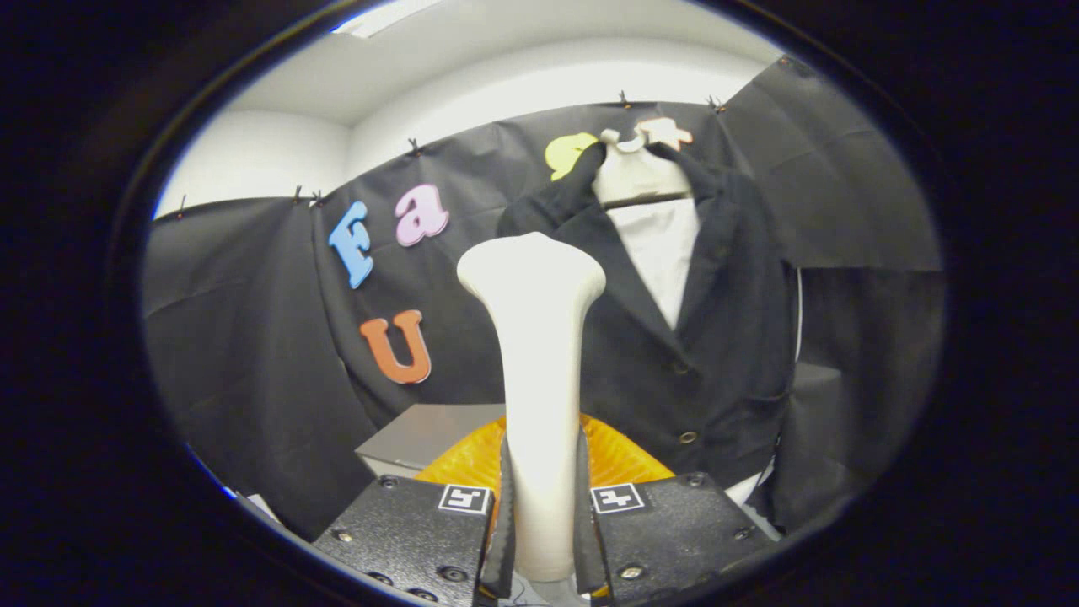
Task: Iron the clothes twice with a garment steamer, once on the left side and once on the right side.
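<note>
My jaws are clamped on the steamer (539, 371), one finger pressing each side of its pale handle low down, head flaring out at the top above them. Gripper (540, 523) points up and forward. An orange part (620, 455) sits just behind the handle base; I can't tell whether it belongs to the steamer or lies below it.

The jacket (700, 337) hangs on a hanger (636, 173) beyond the fingers, off to the right of the steamer head, dark, over a white shirt (662, 253). Two buttons show down the front. The head is not touching fabric; it looks well short of it.

Step in hand, as I judge it: bringing the head to the garment for a pass. No way to tell from here whether either side is done.

To do it well:
- keep the squeeze firm, the handle is smooth and tapered, could slip or twist
- swing right to face a front panel squarely
- start high near the shoulder, stroke down
- keep clear of the buttons and lapel edge
- light contact only; the jacket hangs free and will swing if pushed

A grey box (421, 434) sits low, left of the handle.
</note>
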`<state>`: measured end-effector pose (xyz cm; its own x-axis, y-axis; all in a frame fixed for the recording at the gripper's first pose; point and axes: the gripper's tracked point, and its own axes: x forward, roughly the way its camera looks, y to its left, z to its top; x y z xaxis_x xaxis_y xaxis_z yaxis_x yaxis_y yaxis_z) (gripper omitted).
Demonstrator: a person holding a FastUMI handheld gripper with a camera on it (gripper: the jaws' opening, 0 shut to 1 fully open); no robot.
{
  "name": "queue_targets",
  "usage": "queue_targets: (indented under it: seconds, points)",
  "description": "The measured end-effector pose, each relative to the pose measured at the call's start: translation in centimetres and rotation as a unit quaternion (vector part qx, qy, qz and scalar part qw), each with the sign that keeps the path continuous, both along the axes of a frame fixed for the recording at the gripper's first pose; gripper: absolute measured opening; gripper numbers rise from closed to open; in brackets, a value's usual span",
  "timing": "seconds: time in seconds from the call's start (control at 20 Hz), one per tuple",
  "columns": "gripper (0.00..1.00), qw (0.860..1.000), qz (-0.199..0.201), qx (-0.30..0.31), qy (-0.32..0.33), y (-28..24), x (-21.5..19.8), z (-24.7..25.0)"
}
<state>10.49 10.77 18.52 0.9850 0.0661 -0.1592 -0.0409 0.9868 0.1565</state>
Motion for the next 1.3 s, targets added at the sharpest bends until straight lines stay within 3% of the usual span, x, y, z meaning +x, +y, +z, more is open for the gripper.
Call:
queue_targets:
  seconds: [0.3, 0.6, 0.9, 1.3]
  points:
    - [0.30, 0.996, -0.028, -0.029, -0.078, -5.6, 1.0, 6.2]
    - [0.30, 0.988, -0.022, -0.062, -0.143, -5.0, 6.5, 10.1]
    - [0.30, 0.991, -0.016, -0.073, -0.113, -4.7, 9.0, 6.0]
    - [0.30, 0.993, -0.025, -0.092, -0.065, -6.0, 7.9, -0.9]
